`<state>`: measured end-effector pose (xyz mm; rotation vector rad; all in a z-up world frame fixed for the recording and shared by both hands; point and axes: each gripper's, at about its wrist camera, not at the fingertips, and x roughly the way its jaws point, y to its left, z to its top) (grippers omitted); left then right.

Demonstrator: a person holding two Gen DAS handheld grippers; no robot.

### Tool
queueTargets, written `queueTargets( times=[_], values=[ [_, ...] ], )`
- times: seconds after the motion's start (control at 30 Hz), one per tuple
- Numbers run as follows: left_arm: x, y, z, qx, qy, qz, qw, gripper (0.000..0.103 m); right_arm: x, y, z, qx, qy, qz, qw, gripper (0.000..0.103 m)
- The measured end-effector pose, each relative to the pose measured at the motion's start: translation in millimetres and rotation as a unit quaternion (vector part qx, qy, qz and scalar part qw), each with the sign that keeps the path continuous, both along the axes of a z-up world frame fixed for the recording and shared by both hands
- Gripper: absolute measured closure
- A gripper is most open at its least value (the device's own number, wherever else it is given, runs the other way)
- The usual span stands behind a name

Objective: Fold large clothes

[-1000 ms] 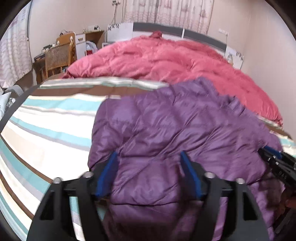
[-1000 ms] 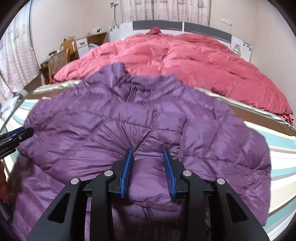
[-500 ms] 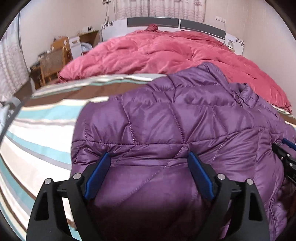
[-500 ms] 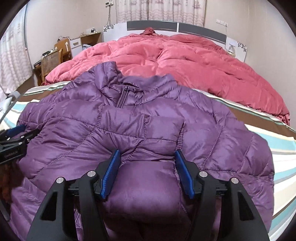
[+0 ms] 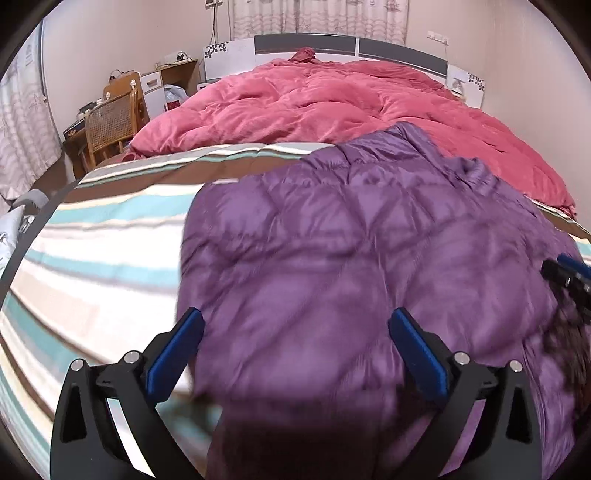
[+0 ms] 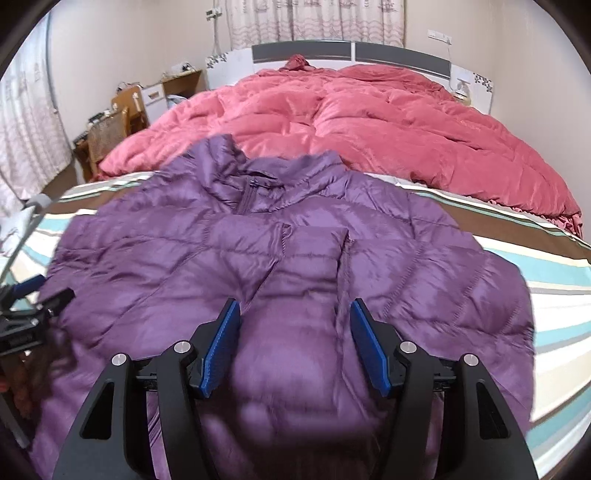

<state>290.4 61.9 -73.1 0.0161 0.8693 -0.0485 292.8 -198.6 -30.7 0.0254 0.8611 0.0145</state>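
A lived-in home bedroom.

A wide bed [image 6: 554,266] in a striped sheet fills the room, with a rumpled pink duvet [image 6: 369,122] heaped toward 12 o'clock against a grey-and-white headboard [image 6: 351,51]. Patterned curtains [image 6: 317,22] hang behind it, and more at 9 o'clock. At 10 o'clock stand a cane-backed wooden chair [image 5: 110,122] and a cluttered wooden counter [image 5: 181,70] with cables running up the wall. A purple puffer jacket [image 6: 258,266] lies spread on the sheet.

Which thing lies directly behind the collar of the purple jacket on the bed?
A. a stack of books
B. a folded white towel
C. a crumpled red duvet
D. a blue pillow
C: in the right wrist view the purple jacket has its collar toward the headboard, and the red duvet is heaped on the bed just beyond it.
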Motion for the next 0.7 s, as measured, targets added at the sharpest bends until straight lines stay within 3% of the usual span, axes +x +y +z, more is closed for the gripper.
queueTargets(
  times=[0.13, 0.2, 0.3, 0.5, 0.7],
  values=[
    [-33.2, 15.2, -3.4, -0.019, 0.019, 0.006, 0.9996, 0.002, -31.8, -2.0, 15.1, 0.002, 0.001, 0.016, 1.000, 0.041],
    [-49.0, 19.7, -5.4, -0.024, 0.020, 0.008, 0.9995, 0.002, -51.8, -6.1, 19.2, 0.014, 0.004, 0.023, 1.000, 0.035],
    [-74.7, 26.2, -8.9, -0.028, 0.024, 0.003, 0.9993, 0.002, -77.0, -12.0, 22.9, 0.015, 0.004, 0.028, 0.999, 0.034],
    [-123.3, 40.4, -12.3, -0.033, 0.022, -0.005, 0.9992, 0.004, -140.1, -43.1, 26.2, 0.036, 0.009, 0.004, 0.999, 0.034],
    [-160.0, 64.1, -17.4, -0.060, 0.025, 0.008, 0.9978, 0.024, -196.1, -75.4, 16.7, 0.045, 0.027, -0.020, 0.998, 0.034]
  ],
)
